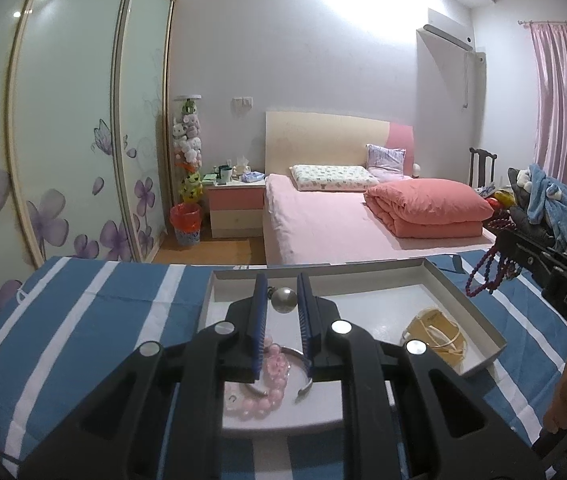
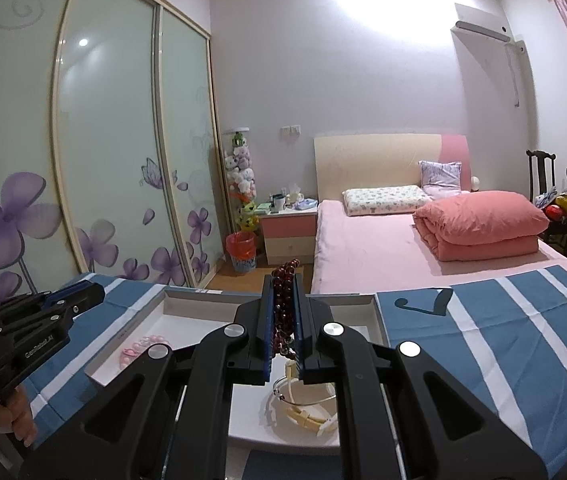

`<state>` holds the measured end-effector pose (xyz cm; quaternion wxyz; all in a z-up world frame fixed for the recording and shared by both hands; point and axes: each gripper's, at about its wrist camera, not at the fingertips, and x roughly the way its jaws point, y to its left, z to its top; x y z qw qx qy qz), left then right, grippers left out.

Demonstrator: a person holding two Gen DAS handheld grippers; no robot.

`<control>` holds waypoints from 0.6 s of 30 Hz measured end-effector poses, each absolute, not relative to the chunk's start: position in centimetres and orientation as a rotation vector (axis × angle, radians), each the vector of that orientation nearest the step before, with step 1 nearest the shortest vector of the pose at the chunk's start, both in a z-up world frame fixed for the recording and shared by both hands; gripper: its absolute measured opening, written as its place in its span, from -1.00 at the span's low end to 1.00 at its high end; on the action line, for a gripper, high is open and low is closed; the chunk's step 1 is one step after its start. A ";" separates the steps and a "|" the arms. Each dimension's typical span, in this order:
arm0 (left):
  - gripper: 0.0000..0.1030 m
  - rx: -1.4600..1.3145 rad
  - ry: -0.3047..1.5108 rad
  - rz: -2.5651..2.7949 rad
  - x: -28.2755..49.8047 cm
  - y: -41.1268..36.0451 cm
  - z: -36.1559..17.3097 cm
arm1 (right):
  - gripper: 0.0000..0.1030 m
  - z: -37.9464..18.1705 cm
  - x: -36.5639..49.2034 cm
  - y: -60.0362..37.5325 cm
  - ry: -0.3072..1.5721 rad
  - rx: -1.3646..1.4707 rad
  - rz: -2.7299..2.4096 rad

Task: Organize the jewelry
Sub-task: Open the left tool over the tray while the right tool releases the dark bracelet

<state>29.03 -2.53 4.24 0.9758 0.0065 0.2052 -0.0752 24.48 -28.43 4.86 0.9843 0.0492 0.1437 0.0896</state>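
Note:
A shallow white tray (image 1: 467, 300) lies on the blue-and-white striped cloth. In it are a pink bead bracelet (image 1: 271, 392), a silver bangle (image 1: 303, 368), a round silver ball piece (image 1: 285, 300) and a yellowish bracelet (image 1: 435, 336). My left gripper (image 1: 282, 300) hovers open above the tray, empty, its jaws on either side of the ball piece. My right gripper (image 2: 283, 312) is shut on a dark red bead necklace (image 2: 283, 300), held above the tray (image 2: 155, 320); the necklace dangles in the left wrist view (image 1: 487, 272). The yellowish bracelet (image 2: 307, 416) and a bangle (image 2: 303, 398) lie below it.
The striped cloth (image 1: 83, 312) covers the work surface at the foot of a pink bed (image 1: 323, 224) with a folded coral quilt (image 1: 427, 208). A nightstand (image 1: 235, 208), red-lined bin (image 1: 185, 224), wardrobe doors (image 1: 63, 140) and a chair with clothes (image 1: 543, 200) stand beyond.

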 end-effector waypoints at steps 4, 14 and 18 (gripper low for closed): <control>-0.70 0.018 0.432 -0.156 30.7 -3.0 3.5 | -0.82 4.2 25.9 -28.3 0.323 0.110 0.190; -0.70 0.014 0.501 -0.166 33.6 -3.6 0.8 | -0.81 2.1 27.8 -27.7 0.419 0.118 0.207; -0.69 0.007 0.521 -0.165 34.1 -3.7 0.2 | -0.78 1.9 28.1 -27.8 0.439 0.126 0.215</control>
